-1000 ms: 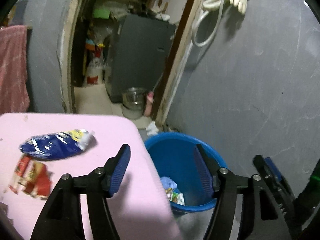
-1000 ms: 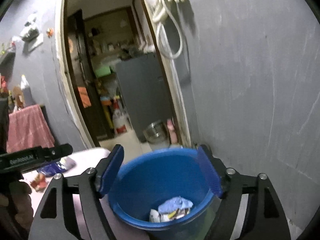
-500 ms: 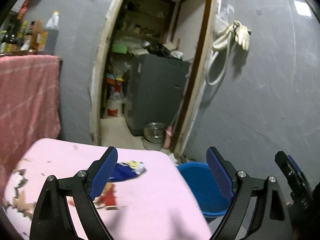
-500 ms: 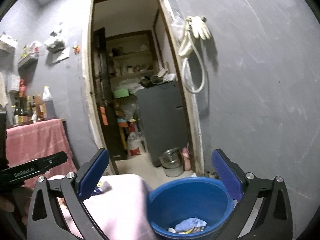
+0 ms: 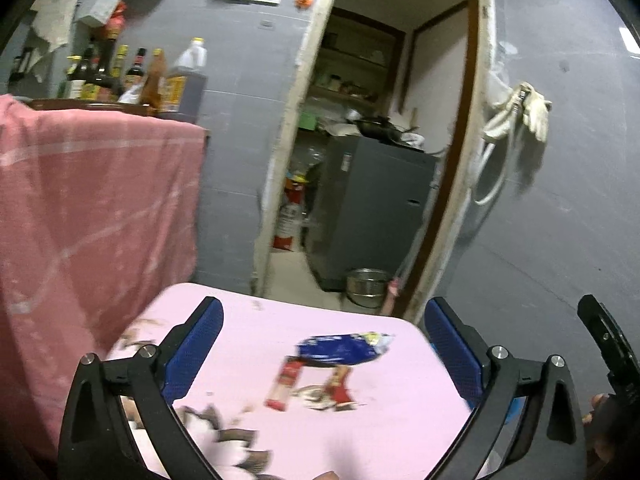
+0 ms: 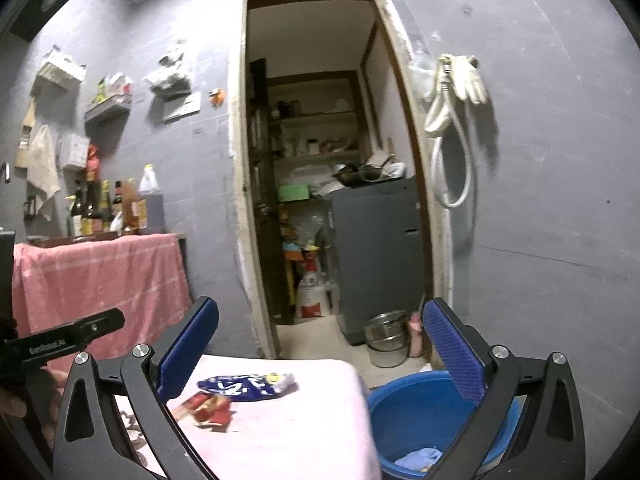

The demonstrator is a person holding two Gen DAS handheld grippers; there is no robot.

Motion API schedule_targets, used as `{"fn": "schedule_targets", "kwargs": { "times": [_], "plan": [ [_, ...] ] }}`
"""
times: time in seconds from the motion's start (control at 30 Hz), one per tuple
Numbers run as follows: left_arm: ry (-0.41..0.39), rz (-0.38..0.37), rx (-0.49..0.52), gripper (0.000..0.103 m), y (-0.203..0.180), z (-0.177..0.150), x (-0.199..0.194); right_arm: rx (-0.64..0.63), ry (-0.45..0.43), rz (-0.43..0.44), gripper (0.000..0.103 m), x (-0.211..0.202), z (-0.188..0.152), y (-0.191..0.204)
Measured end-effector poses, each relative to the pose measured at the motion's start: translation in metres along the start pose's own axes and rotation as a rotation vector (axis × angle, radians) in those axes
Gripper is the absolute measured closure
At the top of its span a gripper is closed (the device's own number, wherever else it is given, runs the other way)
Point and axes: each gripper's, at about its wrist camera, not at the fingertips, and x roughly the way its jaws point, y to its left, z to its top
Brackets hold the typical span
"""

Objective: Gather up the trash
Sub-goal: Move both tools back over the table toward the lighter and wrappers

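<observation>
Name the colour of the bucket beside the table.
Blue bucket; clearest in the right wrist view.

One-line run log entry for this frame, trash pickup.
phase: between picks | left tongs: open, just widened, empty | right tongs: open, empty | blue wrapper, red wrapper: on pink table | blue bucket: holds trash

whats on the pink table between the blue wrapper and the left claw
The red wrapper lies there, just nearer than the blue wrapper, on the pink table ahead of the open left claw; left wrist view.

Black left gripper [image 5: 320, 352] and right gripper [image 6: 320, 352], blue textured pads, silver screws.
</observation>
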Motion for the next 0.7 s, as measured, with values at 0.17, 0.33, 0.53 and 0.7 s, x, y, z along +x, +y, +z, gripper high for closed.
{"fn": "schedule_targets", "kwargs": {
  "times": [0.17,0.33,0.53,0.7],
  "plan": [
    [-0.001,0.052,-0.011,0.003,0.028,-0.003,-0.008,-0.019,0.018,0.044,0.000,0.011,-0.004,0.023],
    [0.031,0.079,-0.025,0.003,0.051,-0.011,-0.006,-0.024,0.063,0.070,0.000,0.027,-0.012,0.039],
    [0.083,0.114,-0.013,0.003,0.067,-0.025,0.006,-0.037,0.166,0.107,0.000,0.055,-0.032,0.052],
    [0.148,0.144,-0.009,0.003,0.077,-0.036,0.023,-0.050,0.295,0.142,0.000,0.084,-0.051,0.062]
  ]
}}
